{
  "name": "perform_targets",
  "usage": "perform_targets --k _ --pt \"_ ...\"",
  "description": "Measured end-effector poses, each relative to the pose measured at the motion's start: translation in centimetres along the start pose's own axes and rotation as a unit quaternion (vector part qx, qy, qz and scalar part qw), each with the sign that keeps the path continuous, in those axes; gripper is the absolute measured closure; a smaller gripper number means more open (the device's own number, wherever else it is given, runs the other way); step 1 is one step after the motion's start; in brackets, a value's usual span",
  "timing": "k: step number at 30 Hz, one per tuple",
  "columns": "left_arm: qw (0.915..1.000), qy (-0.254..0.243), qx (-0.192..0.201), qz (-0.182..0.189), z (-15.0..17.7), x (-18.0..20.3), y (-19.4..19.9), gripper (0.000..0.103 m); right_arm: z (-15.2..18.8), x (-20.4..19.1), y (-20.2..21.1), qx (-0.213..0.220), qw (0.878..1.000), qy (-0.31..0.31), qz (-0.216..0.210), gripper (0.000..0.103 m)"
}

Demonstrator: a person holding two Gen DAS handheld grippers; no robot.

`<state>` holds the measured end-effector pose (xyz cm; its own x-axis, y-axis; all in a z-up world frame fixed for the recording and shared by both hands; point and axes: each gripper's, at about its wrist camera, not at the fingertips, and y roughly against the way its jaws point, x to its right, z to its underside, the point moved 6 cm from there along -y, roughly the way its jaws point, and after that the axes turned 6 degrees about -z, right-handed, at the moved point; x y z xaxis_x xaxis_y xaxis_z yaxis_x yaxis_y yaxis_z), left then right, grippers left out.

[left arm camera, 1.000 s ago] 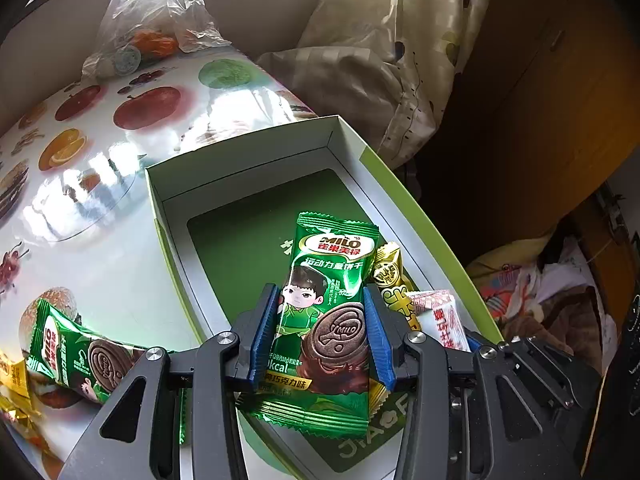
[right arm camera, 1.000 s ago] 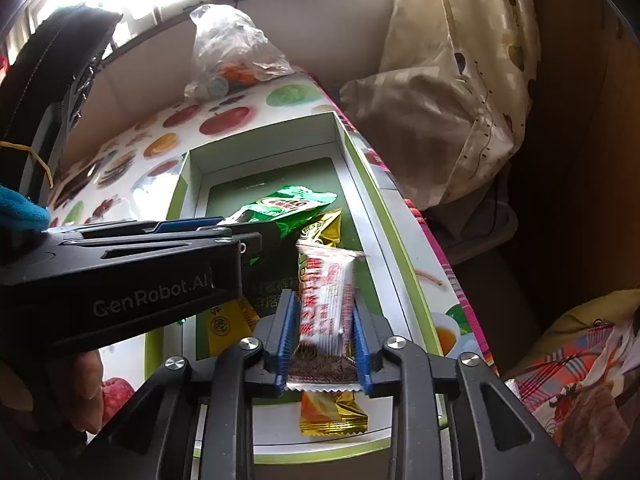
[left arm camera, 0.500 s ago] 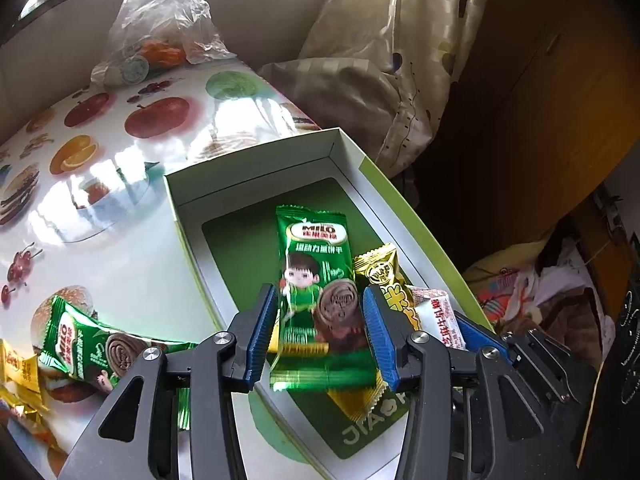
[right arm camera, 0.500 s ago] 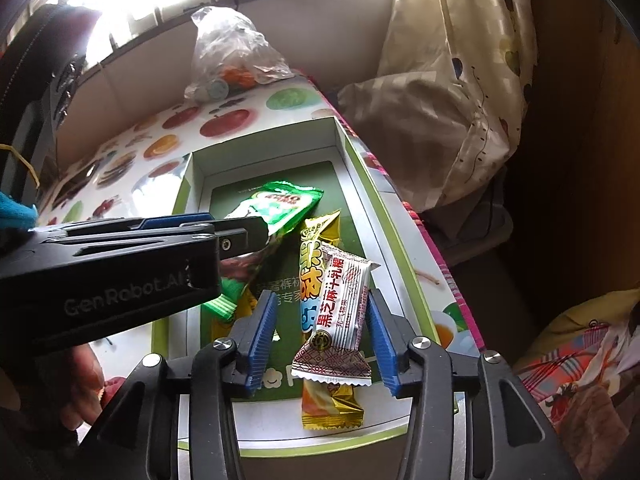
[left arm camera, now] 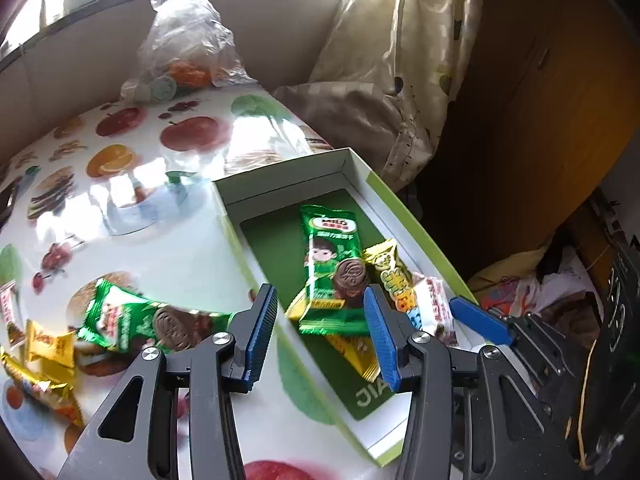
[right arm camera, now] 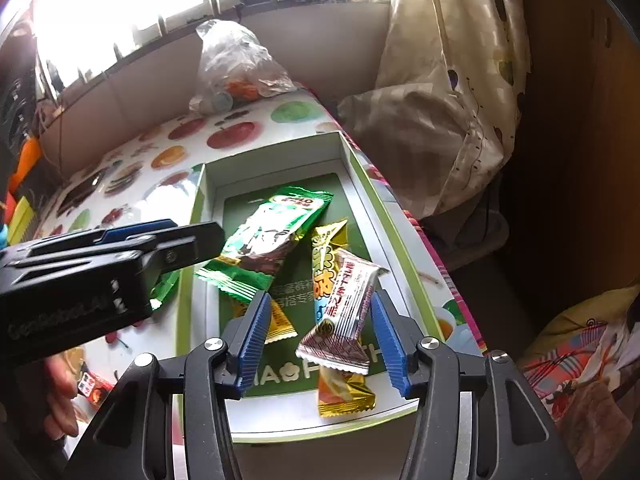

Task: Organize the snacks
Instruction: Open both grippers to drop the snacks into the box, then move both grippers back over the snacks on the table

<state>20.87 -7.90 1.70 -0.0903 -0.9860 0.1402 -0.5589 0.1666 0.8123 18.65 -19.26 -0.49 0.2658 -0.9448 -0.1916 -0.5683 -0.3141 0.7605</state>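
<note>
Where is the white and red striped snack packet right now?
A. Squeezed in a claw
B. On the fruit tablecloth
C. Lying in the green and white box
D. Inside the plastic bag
C: the white and red striped snack packet lies in the green and white cardboard box, between the opening pads of the right claw, which do not touch it.

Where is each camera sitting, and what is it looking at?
Left wrist: on the left gripper, looking down at the table and box; its open fingers show.
Right wrist: on the right gripper, looking down into the box; its opening fingers flank, without pressing, a white snack; a hand shows.
Both see the green snack and plastic bag.
</note>
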Motion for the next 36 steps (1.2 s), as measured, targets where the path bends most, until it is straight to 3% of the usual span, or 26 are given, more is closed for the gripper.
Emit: perform_targets --k 24,36 --pt "0.997 0.024 0.046 -0.057 4.3 -5.8 6.5 0.056 0.1 -5.4 3.3 0.035 0.998 0.035 -0.028 0.049" --pt "0.9942 0.053 0.038 -0.086 7.6 -10.4 8.1 0.056 1.3 -9.5 2.9 0.017 0.995 0.069 -0.065 0.049"
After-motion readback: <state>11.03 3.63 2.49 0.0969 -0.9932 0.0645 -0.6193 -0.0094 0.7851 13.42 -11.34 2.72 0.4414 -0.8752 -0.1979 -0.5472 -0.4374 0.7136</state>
